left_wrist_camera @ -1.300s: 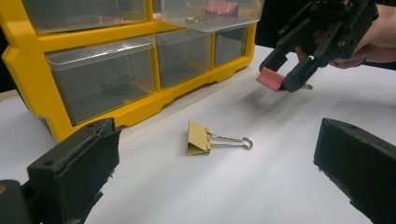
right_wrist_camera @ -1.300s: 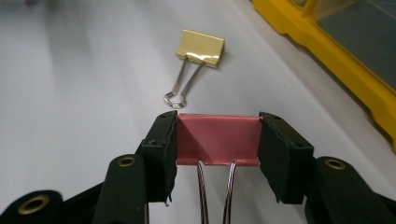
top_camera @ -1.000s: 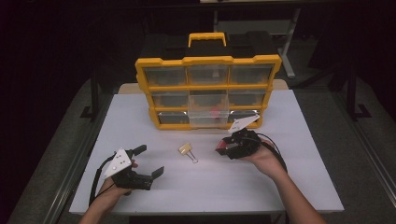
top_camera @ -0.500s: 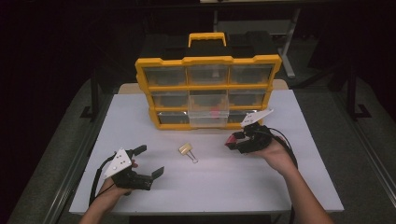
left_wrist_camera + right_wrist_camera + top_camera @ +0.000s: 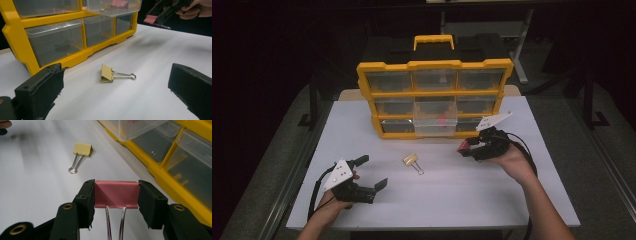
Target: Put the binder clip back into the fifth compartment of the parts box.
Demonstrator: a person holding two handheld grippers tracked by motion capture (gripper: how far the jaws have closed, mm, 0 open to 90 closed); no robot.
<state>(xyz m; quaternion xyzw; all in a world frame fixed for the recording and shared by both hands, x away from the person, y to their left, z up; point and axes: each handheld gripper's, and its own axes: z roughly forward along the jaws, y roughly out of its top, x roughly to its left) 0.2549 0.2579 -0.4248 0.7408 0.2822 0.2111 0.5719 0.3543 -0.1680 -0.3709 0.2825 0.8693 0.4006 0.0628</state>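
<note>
My right gripper (image 5: 116, 195) is shut on a pink binder clip (image 5: 116, 193), its jaws pressing the clip's two ends, wire handles pointing back toward me. In the high view that right gripper (image 5: 468, 147) hovers right of centre, in front of the yellow drawer organizer (image 5: 434, 65), with the pink binder clip (image 5: 463, 145) at its tip. A yellow binder clip (image 5: 412, 160) lies on the white table (image 5: 452, 200) in the middle; the same yellow clip (image 5: 107, 73) lies ahead of my left gripper (image 5: 115, 92). My left gripper (image 5: 371, 172) rests open at the near left, nothing between its jaws.
The organizer's middle drawer (image 5: 435, 125) of the bottom rows is pulled out and holds another pink clip (image 5: 119, 3). The organizer (image 5: 175, 165) stands close on the right in the right gripper view. The table's edges drop to a dark floor on both sides.
My right hand has lifted and drifted right and slightly back toward the organizer, carrying the pink clip. The left gripper and the yellow clip have stayed put.
</note>
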